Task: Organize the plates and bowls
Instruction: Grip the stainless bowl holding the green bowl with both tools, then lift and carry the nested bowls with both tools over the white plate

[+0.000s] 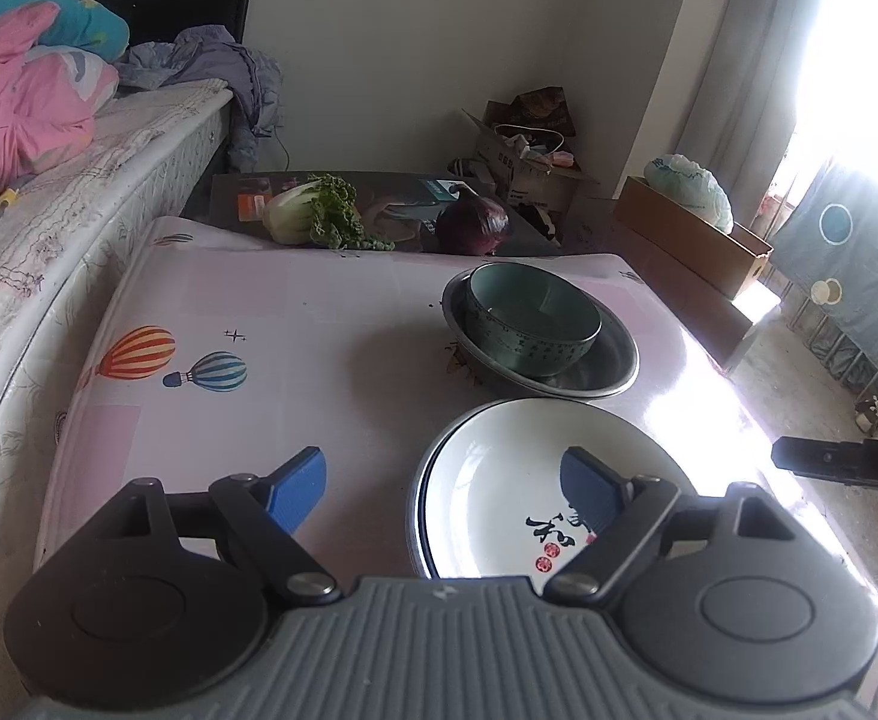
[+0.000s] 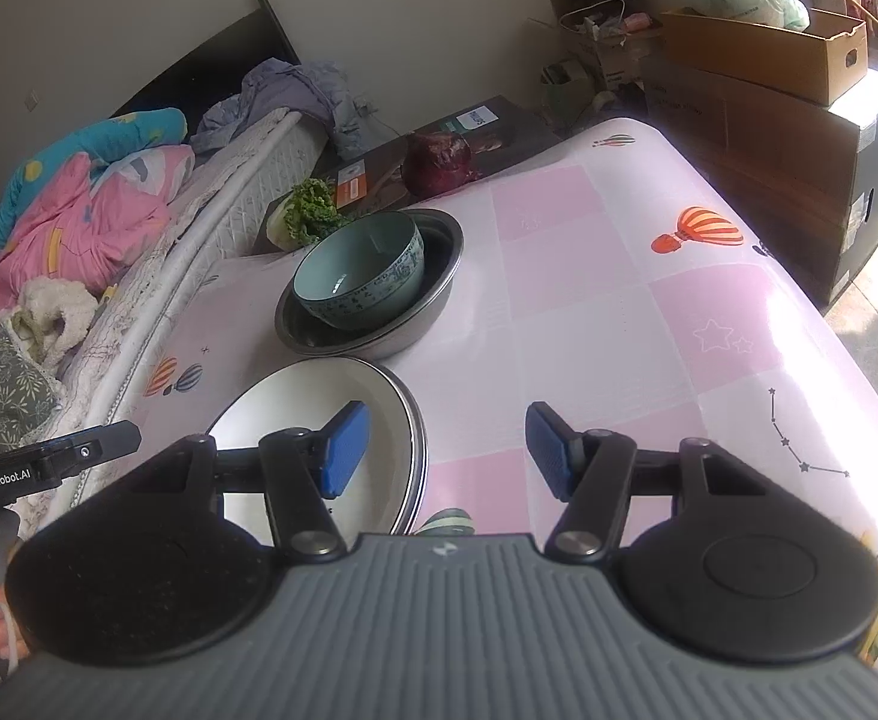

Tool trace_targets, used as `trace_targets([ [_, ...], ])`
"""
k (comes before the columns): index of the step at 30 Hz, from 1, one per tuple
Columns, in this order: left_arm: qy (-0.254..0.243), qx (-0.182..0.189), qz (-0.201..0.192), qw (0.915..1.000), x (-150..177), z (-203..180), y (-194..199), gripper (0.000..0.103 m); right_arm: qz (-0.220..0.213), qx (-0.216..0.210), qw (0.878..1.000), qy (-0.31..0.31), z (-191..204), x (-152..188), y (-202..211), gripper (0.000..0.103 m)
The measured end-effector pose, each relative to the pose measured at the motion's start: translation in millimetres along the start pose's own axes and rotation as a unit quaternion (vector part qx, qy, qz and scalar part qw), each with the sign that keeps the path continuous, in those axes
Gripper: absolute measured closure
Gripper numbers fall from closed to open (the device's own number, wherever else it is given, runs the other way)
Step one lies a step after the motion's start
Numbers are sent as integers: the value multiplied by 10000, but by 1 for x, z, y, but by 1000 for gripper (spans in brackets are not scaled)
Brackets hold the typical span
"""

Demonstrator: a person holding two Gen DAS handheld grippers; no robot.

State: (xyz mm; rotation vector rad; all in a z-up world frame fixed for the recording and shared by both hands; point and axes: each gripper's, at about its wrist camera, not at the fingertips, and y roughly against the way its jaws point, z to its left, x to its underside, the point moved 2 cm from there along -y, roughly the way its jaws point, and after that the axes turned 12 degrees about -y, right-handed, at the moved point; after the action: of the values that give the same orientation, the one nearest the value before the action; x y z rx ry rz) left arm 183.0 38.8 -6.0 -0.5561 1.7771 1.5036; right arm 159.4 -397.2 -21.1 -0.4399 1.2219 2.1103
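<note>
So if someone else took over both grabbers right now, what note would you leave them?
Left gripper: open, empty, over the near edge of the plates.
Right gripper: open, empty, just right of the plates.
Green bowl sits inside the metal basin, further back on the table.
White plates are stacked just in front of the basin.
Done: the stacking, it seems.
Left: unclear, perhaps moving the stacks.

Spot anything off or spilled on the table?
Small brownish scraps lie on the tablecloth against the near-left rim of the steel basin. The green bowl sits off-centre inside it. Nothing is broken.
</note>
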Motion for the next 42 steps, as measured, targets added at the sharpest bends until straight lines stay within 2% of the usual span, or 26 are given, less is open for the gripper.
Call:
trace_targets([
  [4,149,50,122,9998,-24,14,-27,21,74,-26,9999,-96,-1,-29,-23,45],
  [11,305,221,453,9983,-61,27,-88,40,391,-35,9991,-189,4,-70,-84,46],
  [18,289,339,774,9960,-80,29,-137,40,565,-10,9982,-212,8,-91,-135,48],
  [21,234,325,922,9949,-82,29,-151,40,583,31,9981,-191,8,-97,-151,52],
  [23,212,311,1026,9940,-82,29,-159,47,624,55,9979,-192,8,-99,-163,55],
  [27,269,358,1118,9927,-80,31,-171,50,738,38,9971,-179,7,-100,-181,65],
  [32,380,548,1159,9910,-81,31,-182,66,883,4,9958,-238,5,-99,-199,74],
  [35,365,574,1163,9909,-82,29,-185,71,939,-49,9954,-201,7,-98,-205,80],
  [42,467,616,1212,9896,-81,29,-195,73,1113,-136,9934,-240,12,-94,-220,87],
])
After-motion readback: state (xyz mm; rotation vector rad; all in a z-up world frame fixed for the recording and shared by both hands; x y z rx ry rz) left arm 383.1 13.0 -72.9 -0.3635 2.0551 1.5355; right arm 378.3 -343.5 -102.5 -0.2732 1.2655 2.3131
